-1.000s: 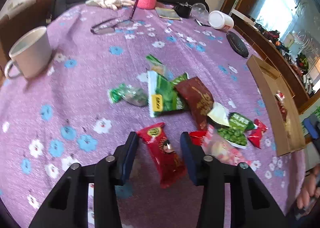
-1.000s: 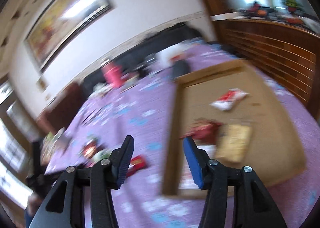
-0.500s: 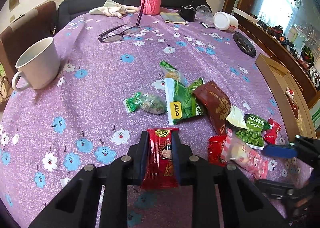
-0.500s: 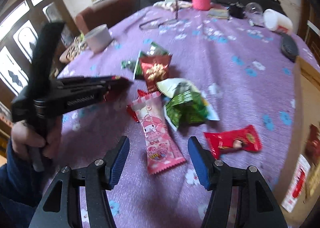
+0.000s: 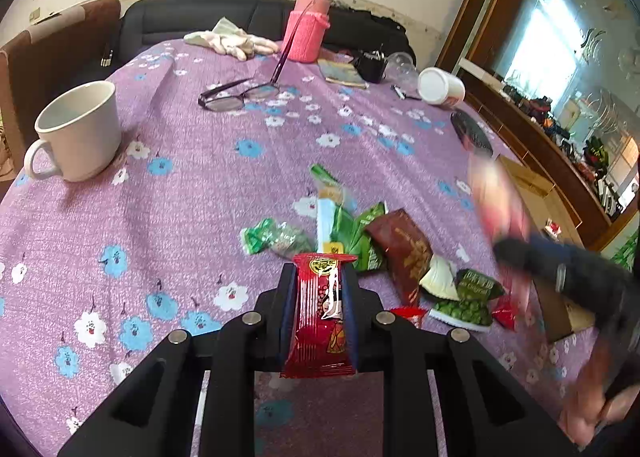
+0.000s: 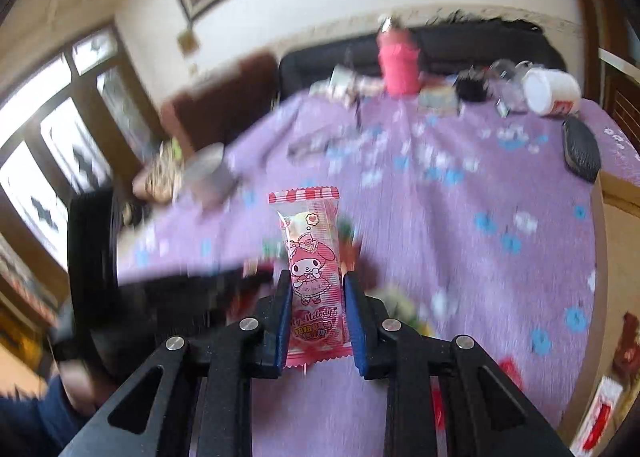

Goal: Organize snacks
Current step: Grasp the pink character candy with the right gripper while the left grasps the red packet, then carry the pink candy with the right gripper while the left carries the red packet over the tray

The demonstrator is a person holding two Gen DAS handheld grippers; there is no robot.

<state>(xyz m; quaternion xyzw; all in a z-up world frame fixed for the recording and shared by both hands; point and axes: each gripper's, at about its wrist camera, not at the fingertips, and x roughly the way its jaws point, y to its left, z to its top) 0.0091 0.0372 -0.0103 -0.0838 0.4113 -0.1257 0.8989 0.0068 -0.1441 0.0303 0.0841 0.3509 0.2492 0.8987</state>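
My left gripper [image 5: 318, 273] is shut on a red snack packet [image 5: 320, 317], held upright just above the purple flowered tablecloth [image 5: 192, 193]. Beyond it lies a pile of snacks: a green packet [image 5: 276, 239], a brown packet [image 5: 402, 253] and a green-pea packet [image 5: 468, 297]. The jaws of my right gripper [image 6: 314, 281] are closing, and the pads press a pink cartoon-rabbit packet [image 6: 310, 241] that stands clear of the table. In the left wrist view that gripper [image 5: 560, 269] is a dark blur at the right. A cardboard box [image 5: 532, 185] sits at the table's right edge.
A white mug [image 5: 80, 133] stands at the left. Glasses [image 5: 236, 97], a pink-sleeved bottle [image 5: 306, 29], gloves [image 5: 232, 41], a tipped white cup [image 5: 440, 87] and a dark oval object [image 5: 470, 133] lie farther back. A person's hand [image 5: 580, 413] is at the lower right.
My left gripper shut on the red packet and raised it off the cloth. My right gripper swung from the box to the pile, closed on the pink packet and lifted it.
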